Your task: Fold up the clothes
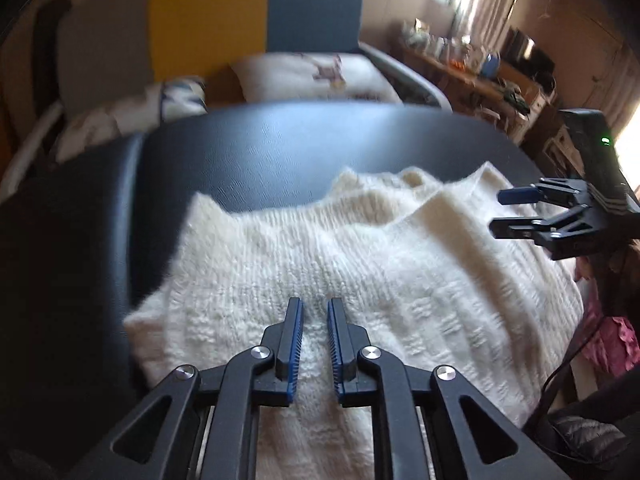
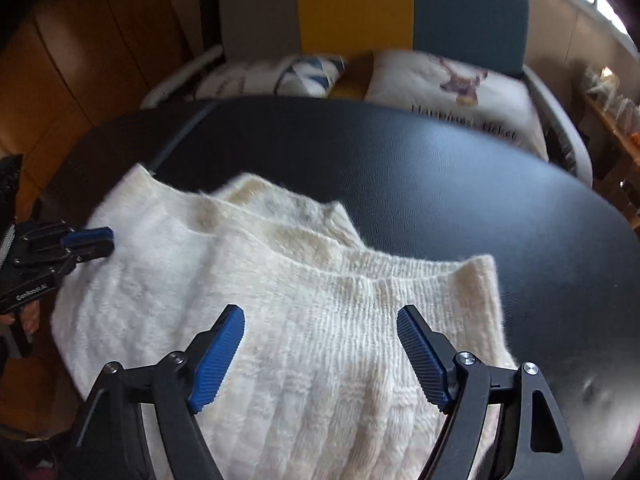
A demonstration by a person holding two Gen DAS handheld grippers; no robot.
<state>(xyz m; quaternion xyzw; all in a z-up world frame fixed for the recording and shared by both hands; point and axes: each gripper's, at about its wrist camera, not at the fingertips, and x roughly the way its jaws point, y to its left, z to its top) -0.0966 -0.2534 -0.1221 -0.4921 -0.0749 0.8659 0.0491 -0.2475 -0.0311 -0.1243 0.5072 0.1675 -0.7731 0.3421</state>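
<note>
Cream knitted sweater (image 1: pixel 360 280) spread flat on dark desk (image 1: pixel 260 152), layers overlapping at far edge. Left gripper (image 1: pixel 314 308) low over sweater's near part, jaws slightly apart, nothing between. Right gripper (image 2: pixel 320 316) above sweater, jaws wide apart, empty. Cushions (image 2: pixel 452 84) on chair (image 2: pixel 468 8) beyond desk.

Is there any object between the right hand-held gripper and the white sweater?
Nothing visible. The right hand-held gripper stands open directly above the white sweater, which lies on the black table.
</note>
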